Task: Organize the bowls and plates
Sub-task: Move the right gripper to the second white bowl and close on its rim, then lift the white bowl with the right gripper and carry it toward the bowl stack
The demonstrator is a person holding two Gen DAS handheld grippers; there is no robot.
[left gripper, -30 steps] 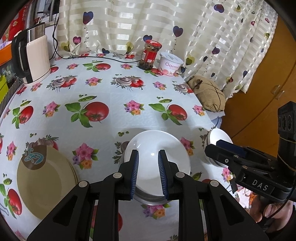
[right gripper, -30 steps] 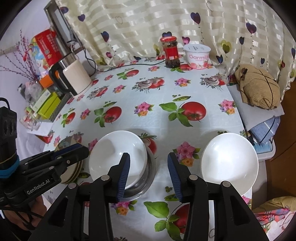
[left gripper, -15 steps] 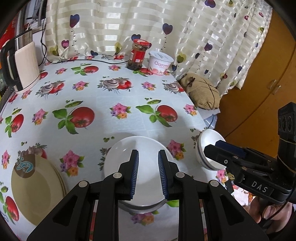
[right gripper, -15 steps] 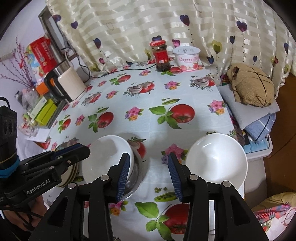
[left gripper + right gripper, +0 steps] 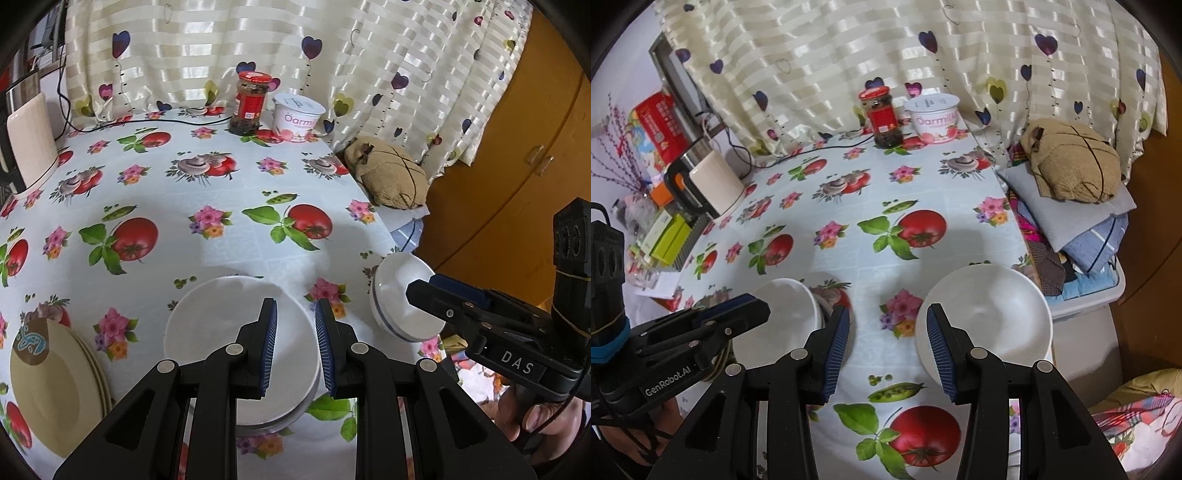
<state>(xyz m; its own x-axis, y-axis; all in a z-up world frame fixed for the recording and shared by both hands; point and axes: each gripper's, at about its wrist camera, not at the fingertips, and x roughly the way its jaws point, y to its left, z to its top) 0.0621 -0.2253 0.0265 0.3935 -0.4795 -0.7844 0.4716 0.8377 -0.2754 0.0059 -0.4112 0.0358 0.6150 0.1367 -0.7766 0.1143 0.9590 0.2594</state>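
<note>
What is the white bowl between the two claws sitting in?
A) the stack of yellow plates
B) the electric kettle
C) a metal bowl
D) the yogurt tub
C: the white bowl is nested in a metal bowl, whose shiny rim shows beneath it; the yellow plates lie apart.

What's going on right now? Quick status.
Left gripper and right gripper open, empty. White bowl beside right gripper, untouched. Second bowl stacked on metal dish. Nothing in the way.

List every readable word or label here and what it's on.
"Oarmilk": white tub, last letters curving out of sight.
"DAS": right gripper body.
"GenRobot.AI": left gripper body.
Red jar label: too small to read.
Red box print: blurred.
</note>
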